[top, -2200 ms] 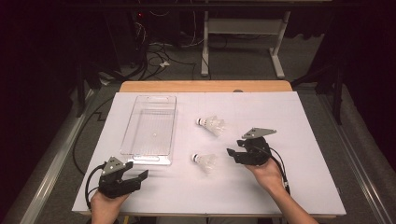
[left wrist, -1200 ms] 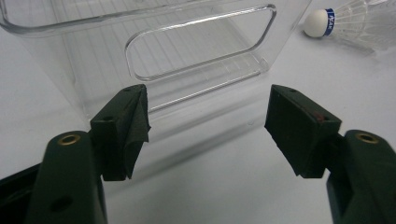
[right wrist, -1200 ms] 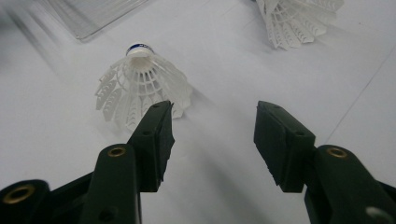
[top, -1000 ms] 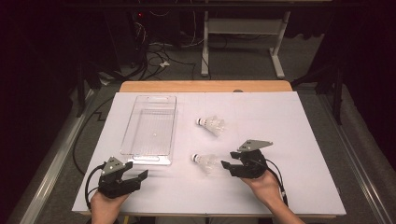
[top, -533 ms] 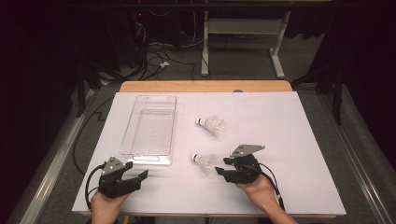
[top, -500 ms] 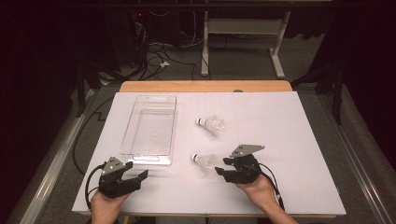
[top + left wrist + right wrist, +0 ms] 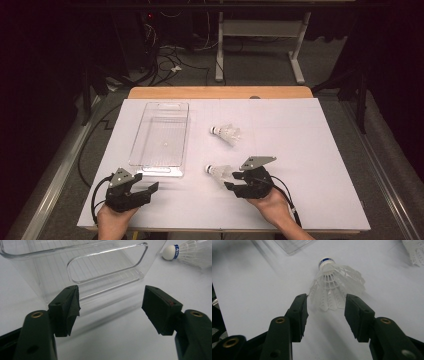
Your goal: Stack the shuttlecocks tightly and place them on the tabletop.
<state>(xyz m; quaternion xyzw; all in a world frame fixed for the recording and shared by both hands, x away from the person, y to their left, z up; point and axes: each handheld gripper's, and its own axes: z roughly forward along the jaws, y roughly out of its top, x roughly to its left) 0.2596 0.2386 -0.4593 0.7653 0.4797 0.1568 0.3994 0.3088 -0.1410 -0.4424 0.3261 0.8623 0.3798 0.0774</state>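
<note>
Two white shuttlecocks lie on the white table. The near shuttlecock [image 7: 218, 171] [image 7: 334, 287] points its cork away from my right gripper [image 7: 231, 181] [image 7: 325, 302]. That gripper's jaws have just been closing; the rim of the feather skirt sits between their tips, and the pads are apart from it. The far shuttlecock [image 7: 227, 132] [image 7: 415, 250] lies beyond. My left gripper [image 7: 150, 189] [image 7: 111, 302] rests open near the front left, facing the handle end of a clear plastic tray [image 7: 157, 170] [image 7: 105, 267], nothing between its jaws.
The tray [image 7: 292, 245] stands empty left of centre. A shuttlecock [image 7: 190, 250] shows past the tray's corner in the left gripper view. The white sheet [image 7: 310, 150] covers a wooden table. Cables and a desk frame lie on the dark floor beyond.
My right gripper has slid left and toward the front edge, up to the near shuttlecock's skirt. The left gripper, tray and far shuttlecock have stayed put.
</note>
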